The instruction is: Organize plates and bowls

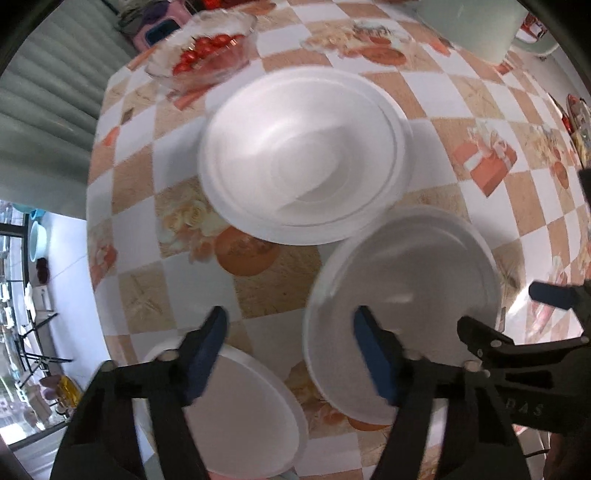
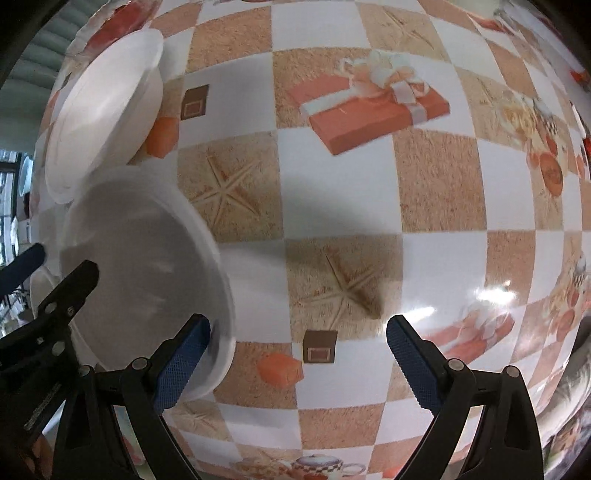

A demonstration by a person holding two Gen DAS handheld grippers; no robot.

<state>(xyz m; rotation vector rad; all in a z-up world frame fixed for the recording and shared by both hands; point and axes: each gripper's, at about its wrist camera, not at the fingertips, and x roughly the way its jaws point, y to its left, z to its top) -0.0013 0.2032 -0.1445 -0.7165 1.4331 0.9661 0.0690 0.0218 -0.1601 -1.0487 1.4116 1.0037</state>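
Hovering my left gripper (image 1: 290, 339) over the near bowl (image 1: 402, 295), fingers wide to grab it; my right gripper (image 2: 297, 343) waits beside, wide, empty; stacked bowls (image 1: 303, 155) sit farther.

Your left gripper (image 1: 291, 325) and right gripper (image 2: 297, 334) both have black frames with blue textured pads (image 2: 181, 363). The nested bowls (image 1: 303, 155) are plain white, no pattern. The plate in front of you (image 1: 402, 295) is white, greyed by shadow; the second plate (image 1: 251, 413) under your left jaw is white too. The tablecloth (image 2: 332, 206) is checked in white and sandy tan, printed with starfish, orange-red gift boxes with white ribbon, small brown cubes and orange shapes. The clear glass bowl (image 1: 203, 48) holds red tomatoes. The mug (image 1: 476, 26) is pale mint green.
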